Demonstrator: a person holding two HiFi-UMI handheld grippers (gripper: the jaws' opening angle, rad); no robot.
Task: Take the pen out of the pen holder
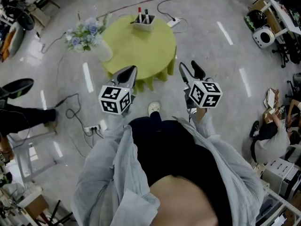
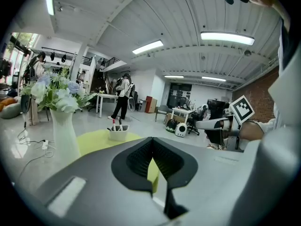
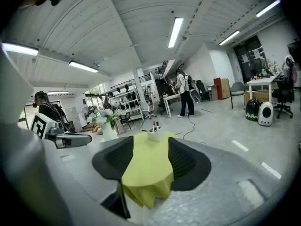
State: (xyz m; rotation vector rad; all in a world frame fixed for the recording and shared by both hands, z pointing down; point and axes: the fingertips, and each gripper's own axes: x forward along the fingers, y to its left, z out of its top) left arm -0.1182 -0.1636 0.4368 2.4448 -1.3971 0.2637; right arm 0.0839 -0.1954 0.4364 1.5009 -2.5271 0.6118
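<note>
A white pen holder [image 1: 143, 23] with a red pen [image 1: 139, 14] and a black pen [image 1: 146, 15] stands at the far edge of a round table under a yellow-green cloth [image 1: 141, 48]. Both grippers hang in the air short of the table's near edge, far from the holder. My left gripper [image 1: 128, 75] is shut, holding nothing. My right gripper [image 1: 190, 72] is open and empty. The left gripper view shows the holder [image 2: 118, 134] beyond the shut left gripper [image 2: 153, 160]. The right gripper view frames the holder [image 3: 154, 134] between the pads of the right gripper [image 3: 150, 144].
A white vase of pale flowers [image 1: 89, 36] stands on the table's left side. On the floor lie a power strip [image 1: 95, 126] and cables. A seated person [image 1: 273, 133] is at the right, another's legs [image 1: 21, 114] at the left. Desks and gear line the room's edges.
</note>
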